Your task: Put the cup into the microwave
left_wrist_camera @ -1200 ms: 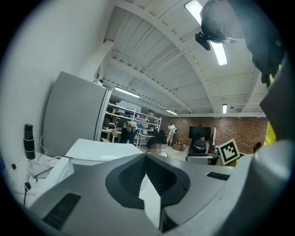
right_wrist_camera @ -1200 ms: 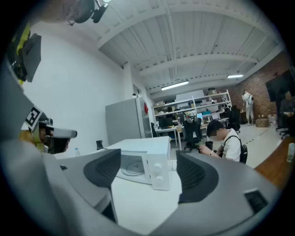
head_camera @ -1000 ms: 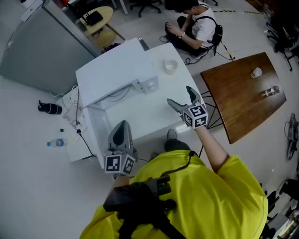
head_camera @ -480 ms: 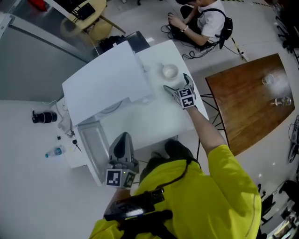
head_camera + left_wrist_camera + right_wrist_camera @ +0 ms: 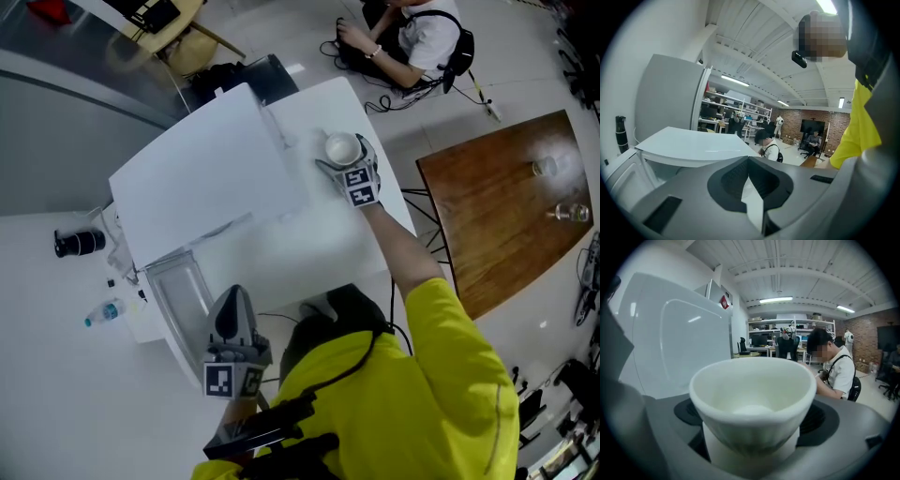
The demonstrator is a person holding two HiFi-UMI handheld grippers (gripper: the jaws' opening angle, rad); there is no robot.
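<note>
Lower left: left gripper (image 5: 233,295), jaws together, nothing held, just beside the microwave's (image 5: 202,183) open door (image 5: 180,292). Upper centre, right of the microwave: right gripper (image 5: 345,156), jaws spread wide, white cup (image 5: 750,394) standing between them on the white table (image 5: 309,246).

Your white table (image 5: 319,239) carries the microwave (image 5: 197,178) on its left part. 1 white cup (image 5: 341,147) stands upright near the far right corner, just beside the microwave. To your right, the brown wooden table (image 5: 478,225) holds 2 small clear containers (image 5: 541,167), near each other. On the floor (image 5: 56,394) at your left lie 1 bottle (image 5: 101,313) and 1 dark cylinder (image 5: 77,243).
</note>
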